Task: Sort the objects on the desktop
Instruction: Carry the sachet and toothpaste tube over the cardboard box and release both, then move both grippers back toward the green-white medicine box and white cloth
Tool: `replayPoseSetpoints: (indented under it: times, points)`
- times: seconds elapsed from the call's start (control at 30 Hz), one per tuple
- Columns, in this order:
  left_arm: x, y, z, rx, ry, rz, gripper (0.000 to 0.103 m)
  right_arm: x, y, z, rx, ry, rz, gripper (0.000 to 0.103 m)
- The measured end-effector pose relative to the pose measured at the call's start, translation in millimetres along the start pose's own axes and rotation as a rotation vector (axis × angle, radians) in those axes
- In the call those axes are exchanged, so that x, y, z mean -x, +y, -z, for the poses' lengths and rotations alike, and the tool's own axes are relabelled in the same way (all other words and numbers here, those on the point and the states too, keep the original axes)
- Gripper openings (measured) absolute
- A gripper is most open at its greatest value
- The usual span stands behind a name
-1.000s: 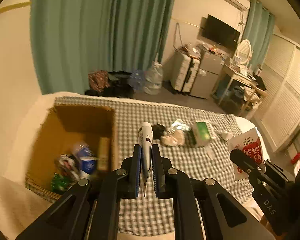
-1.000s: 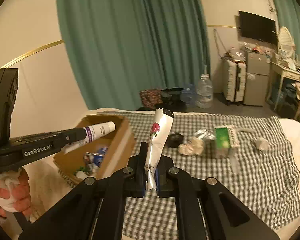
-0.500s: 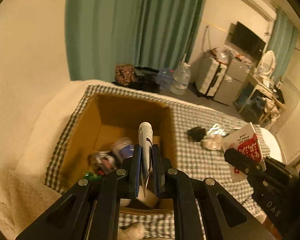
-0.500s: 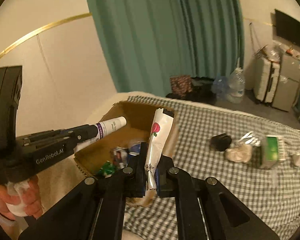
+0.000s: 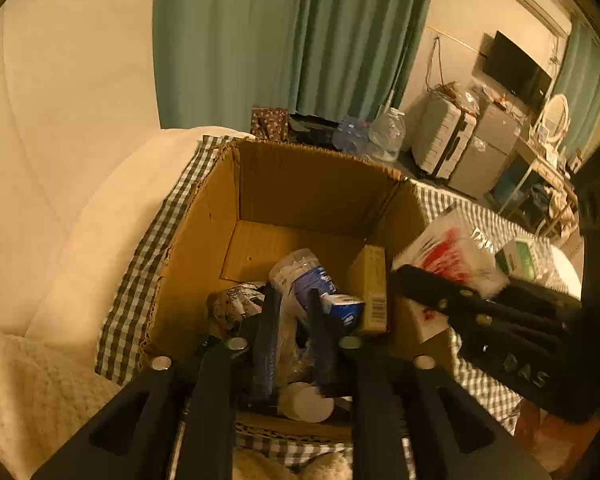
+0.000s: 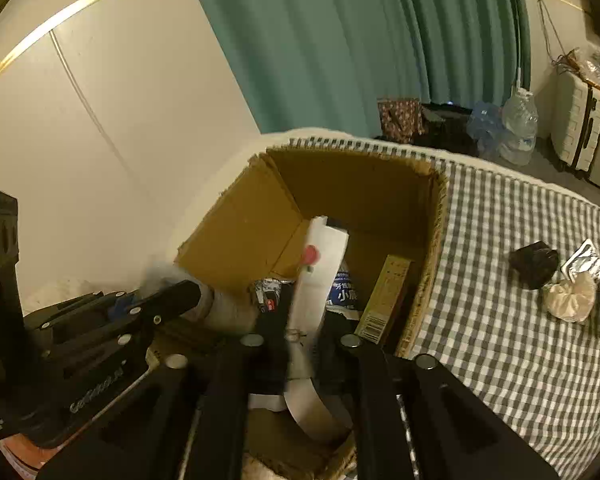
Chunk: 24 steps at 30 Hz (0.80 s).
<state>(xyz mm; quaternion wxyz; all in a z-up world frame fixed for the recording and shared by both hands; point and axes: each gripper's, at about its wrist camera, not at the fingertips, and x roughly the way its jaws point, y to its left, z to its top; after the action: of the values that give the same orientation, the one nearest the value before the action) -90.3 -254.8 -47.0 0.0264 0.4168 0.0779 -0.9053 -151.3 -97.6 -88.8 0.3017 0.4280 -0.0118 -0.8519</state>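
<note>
The cardboard box (image 5: 312, 184) sits at the corner of the bed, on the checked cloth (image 6: 500, 320), already holding a blue-labelled packet (image 5: 316, 280), a yellow carton (image 5: 370, 288) and other bits. My two items are right over it. The white tube (image 5: 296, 360) hangs between my left jaws, cap end toward me at 6 o'clock, and those jaws are opening, so the pads look clear of it and it is dropping free. The white packet with the red mark (image 6: 320, 280) stands between my right jaws, which are opening too; I judge it released, slipping down.

The risk I see: the packet is tall and light, and it is near the box's near wall at 6 o'clock, so it could lean on the rim and tip outside instead of falling in. The tube could catch on a pad if the left gripper (image 5: 292, 340) parts too slowly. My right gripper (image 6: 300, 344) is close beside the left, at 9 o'clock in its own view, so the two could knock together.

Still to sort, at 3 o'clock on the cloth: a black object (image 6: 534, 262), a crumpled wad (image 6: 570, 300).
</note>
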Motion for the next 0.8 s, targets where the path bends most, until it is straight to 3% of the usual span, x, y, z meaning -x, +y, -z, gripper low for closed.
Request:
replayPoseSetpoints:
  times: [0.03,0.07,0.1,0.13,0.23,0.33,0.4,0.53,0.67,0.8]
  points:
    - [-1.8,1.1,2.0,-0.010,-0.001,-0.041,0.048,-0.4,-1.8,1.2,-0.011,-0.011,0.040,0.071]
    - [-2.1,1.9,1.6,-0.011,-0.004,-0.064,0.060,1.7,-4.7,2.7,-0.021,-0.029,0.064,0.074]
    - [-2.0,4.3,3.1,-0.003,-0.015,-0.080,0.084,3.4,-7.1,3.6,-0.029,-0.040,0.061,0.075]
    - [0.2,7.2,5.0,0.013,-0.034,-0.082,0.092,6.9,-11.0,3.8,-0.046,-0.054,0.047,0.075]
    - [5.8,10.3,7.4,0.043,-0.061,-0.061,0.093,24.6,-22.4,5.6,-0.093,-0.098,0.045,0.077]
    - [16.0,-0.5,6.3,0.003,-0.087,-0.085,0.093,56.4,-36.8,13.2,-0.134,-0.166,0.051,0.079]
    - [30.4,-13.4,6.2,-0.039,-0.149,-0.093,0.096,79.4,-44.9,15.8,-0.155,-0.210,0.039,0.079]
    - [70.6,-50.6,8.6,-0.091,-0.292,-0.077,0.103,133.7,-65.8,28.9,-0.186,-0.324,0.100,0.082]
    - [85.8,-82.3,8.4,-0.085,-0.272,0.008,0.103,185.4,-93.3,51.1,-0.215,-0.413,0.158,0.090]
    - [82.7,-117.3,12.8,-0.059,-0.251,0.041,0.103,221.2,-131.2,75.2,-0.248,-0.425,0.242,0.091]
